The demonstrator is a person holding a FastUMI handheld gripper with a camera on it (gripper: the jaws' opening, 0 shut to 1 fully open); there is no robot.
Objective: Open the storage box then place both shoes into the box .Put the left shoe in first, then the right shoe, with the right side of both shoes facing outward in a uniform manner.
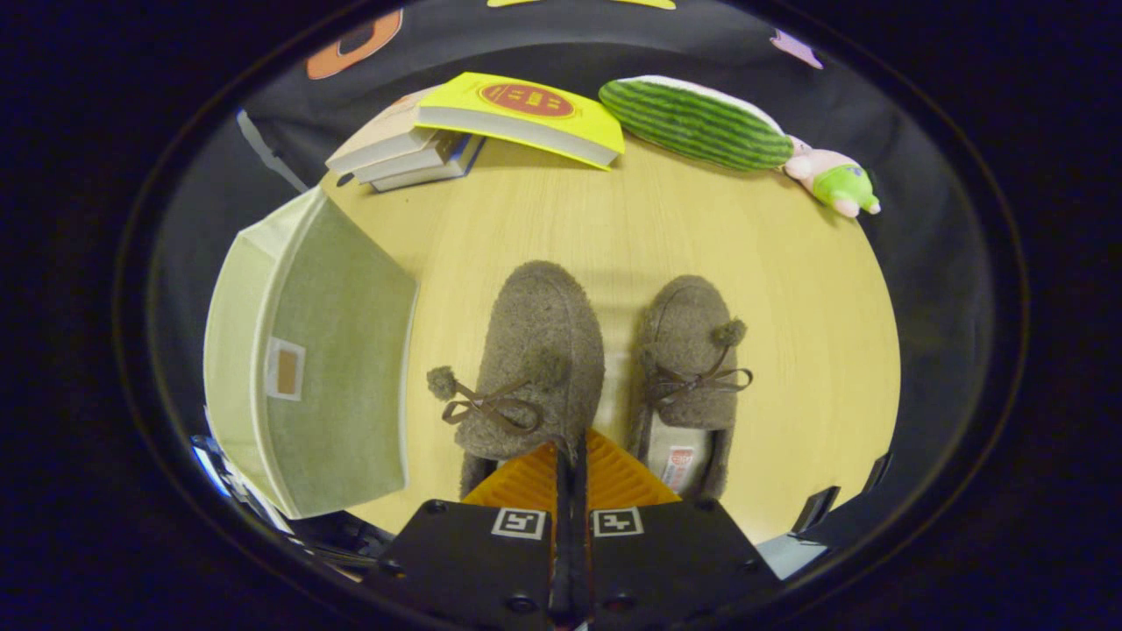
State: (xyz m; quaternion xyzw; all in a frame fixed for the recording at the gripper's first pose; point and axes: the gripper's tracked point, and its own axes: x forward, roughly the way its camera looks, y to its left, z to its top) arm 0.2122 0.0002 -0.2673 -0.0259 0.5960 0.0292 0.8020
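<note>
Two brown fuzzy slippers with bow laces lie toes away from me on the wooden table [789,289]. The left-hand shoe [539,350] looks nearer and larger than its mate, and its heel rim is pinched between my fingers. My gripper [570,451] is shut on that rim. The right-hand shoe [688,368] rests flat on the table just right of the fingers, its insole label showing. The pale green fabric storage box [333,350] stands left of the shoes, with a small tag on its green face; whether it is open I cannot tell.
Beyond the shoes, a stack of books [412,149] with a yellow book [526,114] on top lies at the table's far side. A watermelon-striped plush [692,123] and a small pink and green toy [837,180] lie to its right.
</note>
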